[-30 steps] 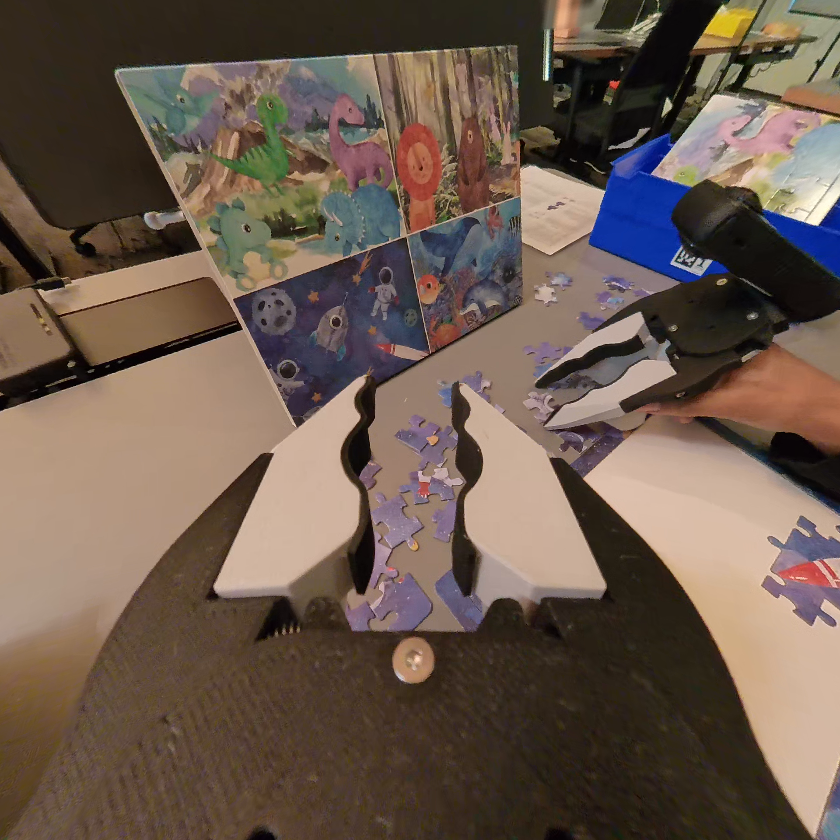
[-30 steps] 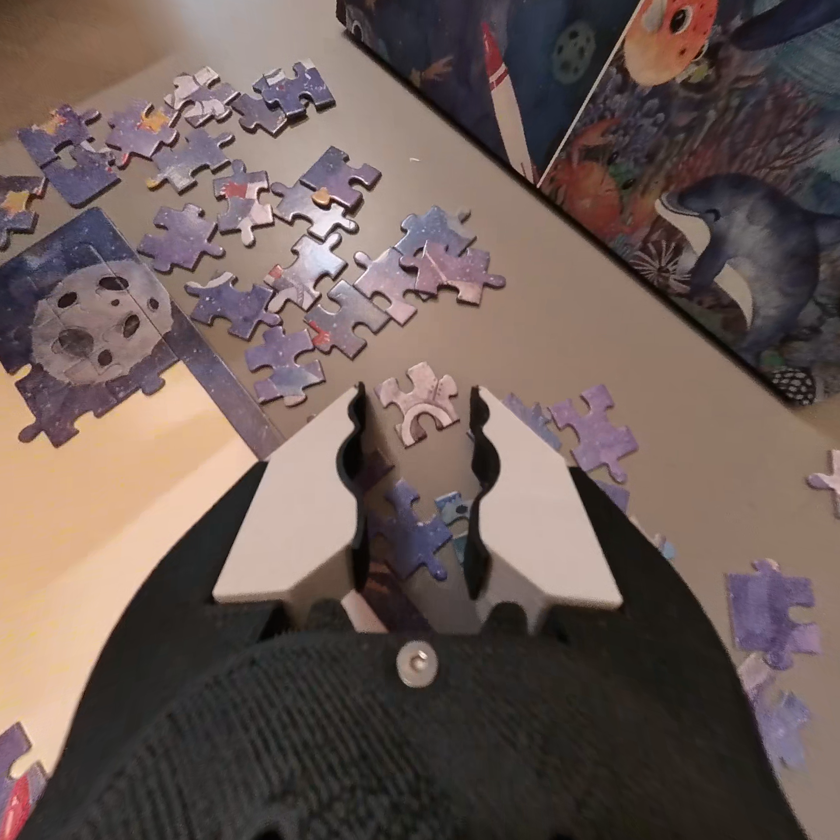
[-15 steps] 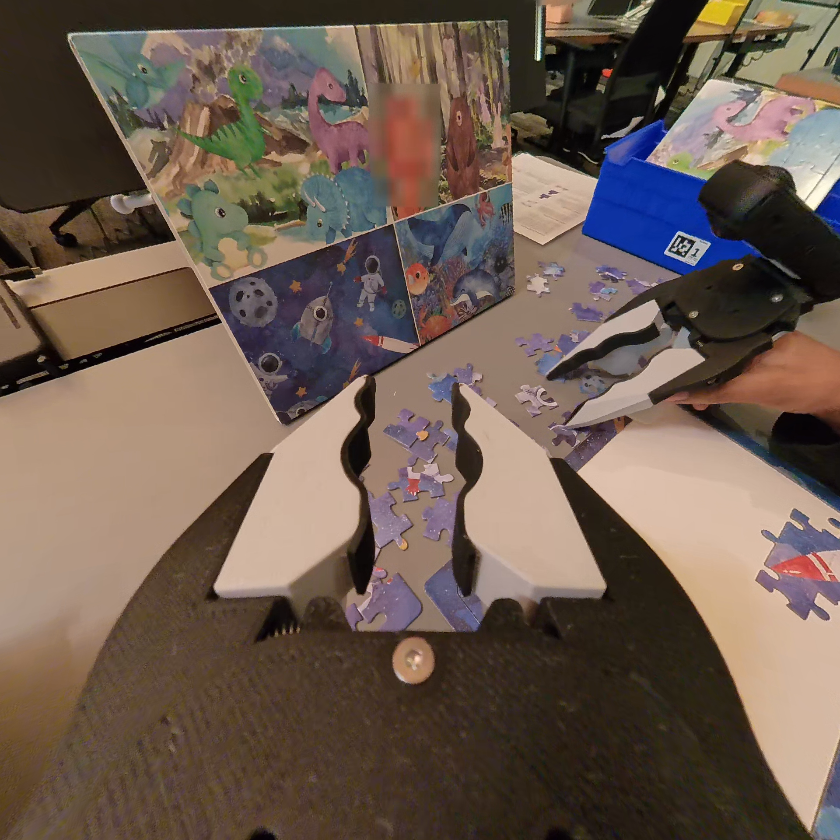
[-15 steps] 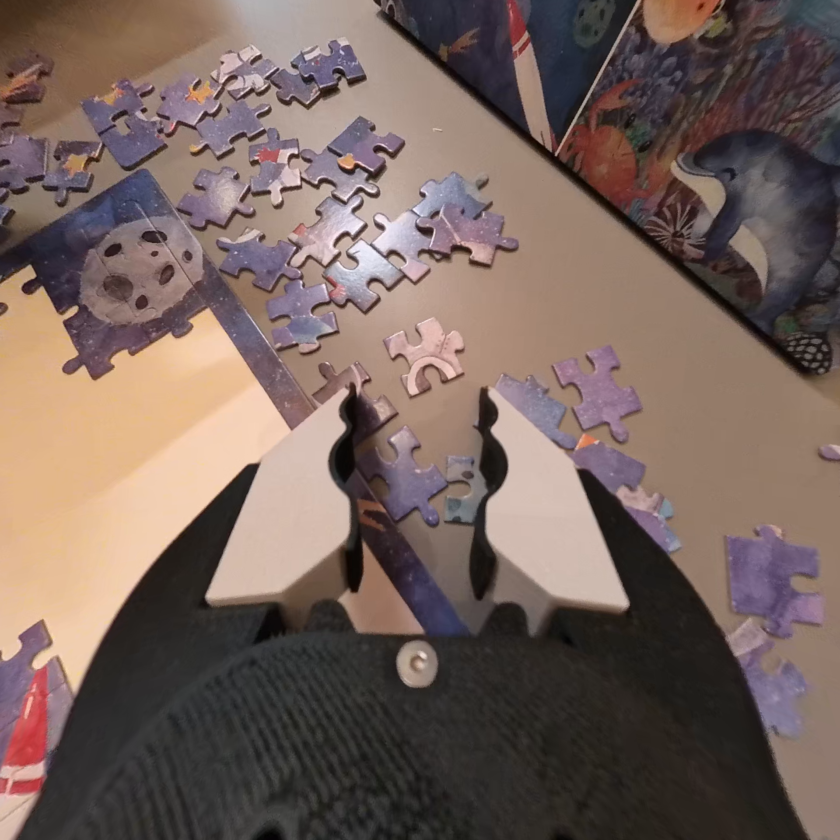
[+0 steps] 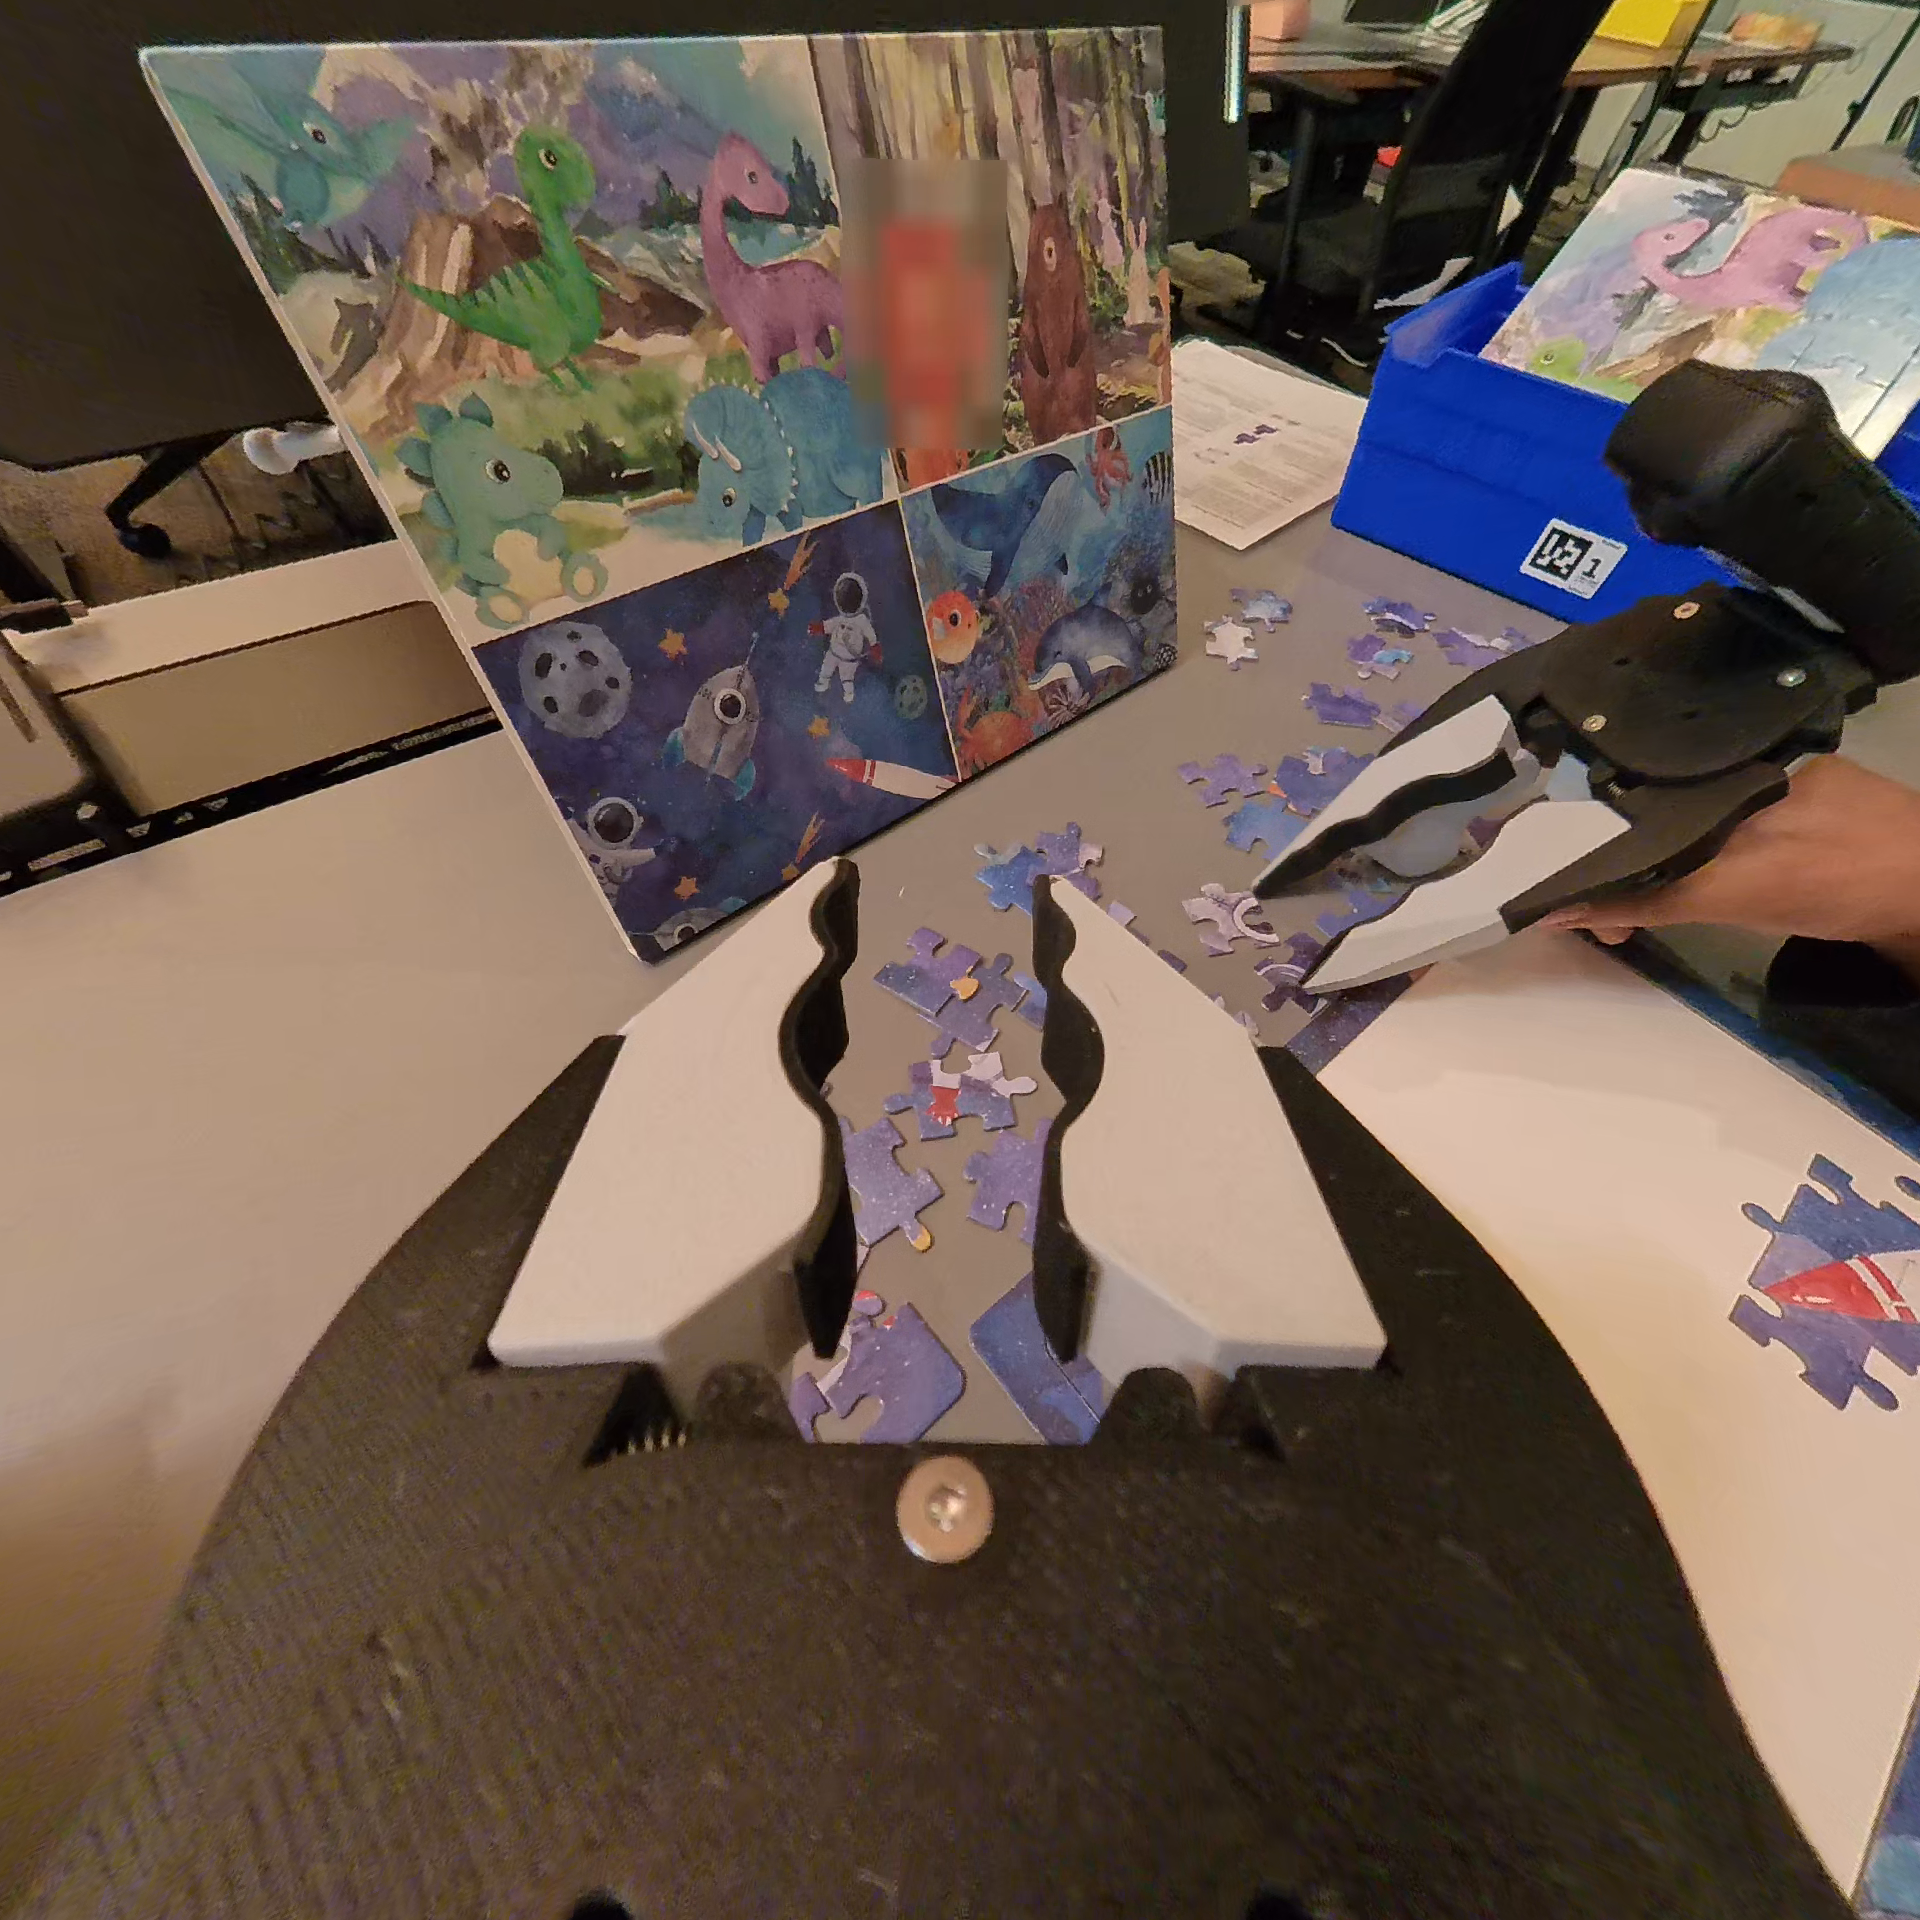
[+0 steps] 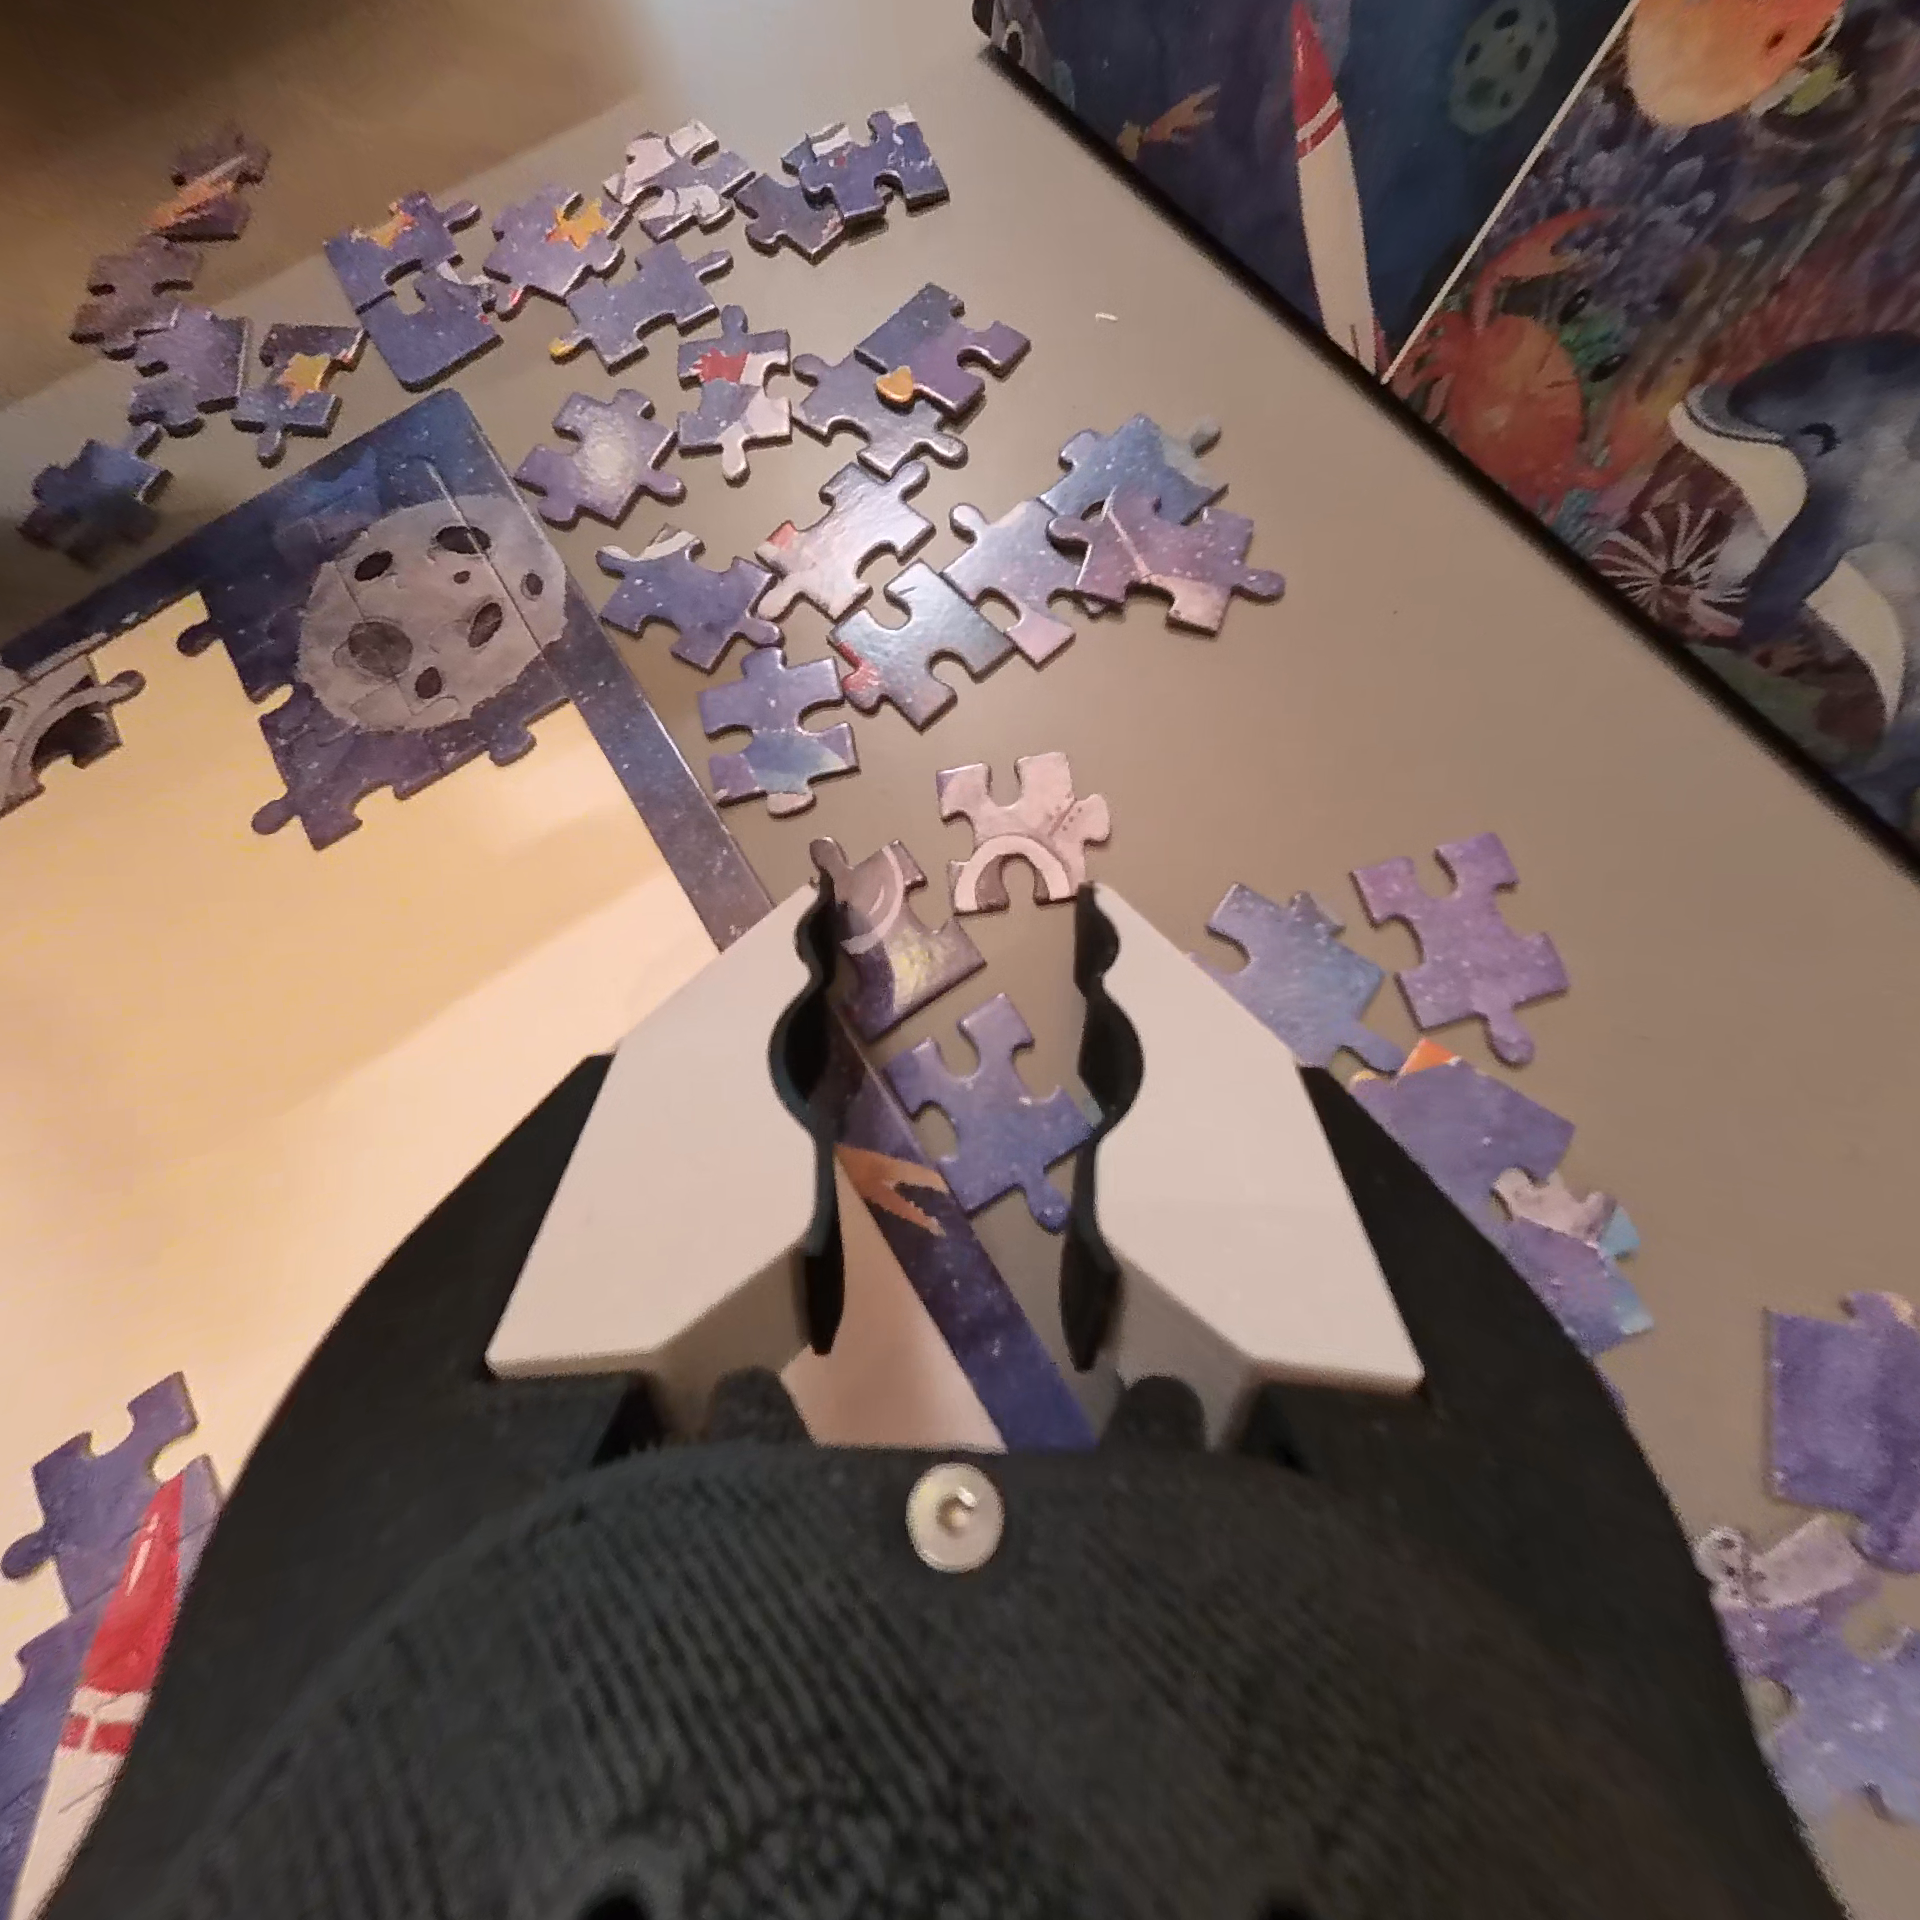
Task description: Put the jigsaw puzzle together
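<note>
Shows the right tongs [image 6: 951, 899] apart and bare, tips down near the table [image 6: 1403, 644] in the middle of the right view. Touches nothing for sure; stands just behind a pale piece [image 6: 1023, 836], with a dark piece [image 6: 899, 940] right by the left finger [image 6: 717, 1091]. Shows the left tongs [image 5: 945, 894] apart and bare too, up over loose purple pieces [image 5: 951, 982] in the middle of the left view, near a picture board [image 5: 675, 416] at the upper left. Looks thin, flat and very light, that pale piece, likely stiff card that bends if pinched hard. Lies flat, so probably hard to get under; best taken by two edges across its middle, not by a small knob. Could slide away on the smooth table. Compared with a second ago: sits closer to the pale piece with both right tips, and now has the dark piece beside the left finger, not ahead of it. Looks about the same for the left tongs, gap and all.
</note>
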The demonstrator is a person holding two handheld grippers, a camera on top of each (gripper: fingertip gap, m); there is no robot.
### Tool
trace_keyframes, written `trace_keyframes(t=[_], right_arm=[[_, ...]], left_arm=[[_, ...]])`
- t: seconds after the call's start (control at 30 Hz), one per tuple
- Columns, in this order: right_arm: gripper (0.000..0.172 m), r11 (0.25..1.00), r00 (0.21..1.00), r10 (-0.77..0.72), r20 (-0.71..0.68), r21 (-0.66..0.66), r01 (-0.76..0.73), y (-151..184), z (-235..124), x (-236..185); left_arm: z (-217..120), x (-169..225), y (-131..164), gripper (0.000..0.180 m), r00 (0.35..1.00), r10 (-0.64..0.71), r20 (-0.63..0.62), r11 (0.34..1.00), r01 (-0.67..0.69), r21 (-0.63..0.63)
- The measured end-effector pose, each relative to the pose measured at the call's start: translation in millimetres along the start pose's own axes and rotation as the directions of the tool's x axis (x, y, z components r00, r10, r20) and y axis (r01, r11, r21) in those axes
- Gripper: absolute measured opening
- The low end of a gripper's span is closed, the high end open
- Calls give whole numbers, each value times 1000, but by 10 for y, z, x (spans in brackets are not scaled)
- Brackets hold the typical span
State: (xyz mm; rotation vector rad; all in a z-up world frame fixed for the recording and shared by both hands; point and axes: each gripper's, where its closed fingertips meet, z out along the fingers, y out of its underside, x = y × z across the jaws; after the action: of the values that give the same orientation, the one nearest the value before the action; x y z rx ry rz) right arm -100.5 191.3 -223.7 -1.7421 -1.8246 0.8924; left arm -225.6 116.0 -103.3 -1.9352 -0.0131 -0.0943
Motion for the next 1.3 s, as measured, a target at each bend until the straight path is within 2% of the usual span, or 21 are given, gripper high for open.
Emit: trace_keyframes(t=[0.23, 0.43, 0.6, 0.83, 1.03, 1.3], right_arm=[[35, 999, 989, 27, 145, 24, -30, -62, 34, -244], [43, 995, 1000, 4, -1, 101, -3, -176, -40, -13], [52, 994, 999, 37, -34, 104, -33, -150, -10, 80], [45, 999, 1000, 16, -11, 34, -15, -53, 47, 13], [37, 999, 995, 35, 98, 36, -39, -65, 31, -144], [37, 995, 1000, 23, -16, 99, -21, -155, -22, 37]], left_arm=[[-39, -5, -67, 29, 1000, 5, 6, 999, -5, 40], [-30, -10, -46, 29, 1000, 3, 5, 1000, -4, 30], [-19, -5, -27, 29, 1000, 5, 3, 1000, -5, 22], [-23, -8, -27, 29, 1000, 1, 1, 1000, -1, 25], [-18, -7, -18, 29, 1000, 1, 0, 1000, -1, 20], [-18, -3, -15, 29, 1000, 2, -2, 1000, -2, 17]])
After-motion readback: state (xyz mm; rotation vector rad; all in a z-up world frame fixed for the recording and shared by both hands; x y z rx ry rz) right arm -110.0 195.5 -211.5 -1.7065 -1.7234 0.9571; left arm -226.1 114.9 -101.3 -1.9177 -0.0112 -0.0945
